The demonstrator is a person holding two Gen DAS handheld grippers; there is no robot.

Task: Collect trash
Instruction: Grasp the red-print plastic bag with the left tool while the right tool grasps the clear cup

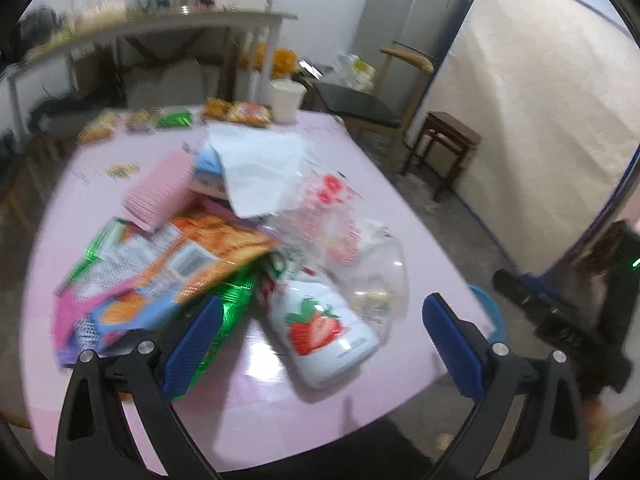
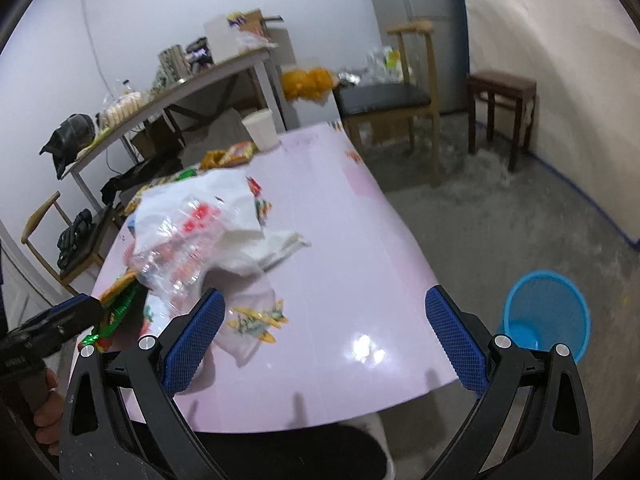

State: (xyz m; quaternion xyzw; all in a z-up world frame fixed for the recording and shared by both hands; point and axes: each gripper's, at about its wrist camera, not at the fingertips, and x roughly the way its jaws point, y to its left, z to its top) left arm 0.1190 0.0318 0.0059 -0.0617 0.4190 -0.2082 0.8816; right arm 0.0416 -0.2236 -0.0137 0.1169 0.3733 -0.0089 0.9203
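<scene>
Collection barely begun: wrappers (image 1: pixel 168 264) and strawberry bottle (image 1: pixel 324 332) still heaped mid-frame on the pink table (image 2: pixel 360 264), blue bin (image 2: pixel 546 316) lower right, left gripper (image 1: pixel 322 348) and right gripper (image 2: pixel 324 344) spread, empty.

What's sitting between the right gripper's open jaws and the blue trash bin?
Nothing but bare pink table, its near right edge, then grey floor. The right wrist view shows the blue bin standing beside the table, with no trash in that stretch.

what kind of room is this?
Probably a lived-in home dining or utility room: a pink table heaped with snack wrappers, a fridge by the wall, a mattress stood on edge.
</scene>
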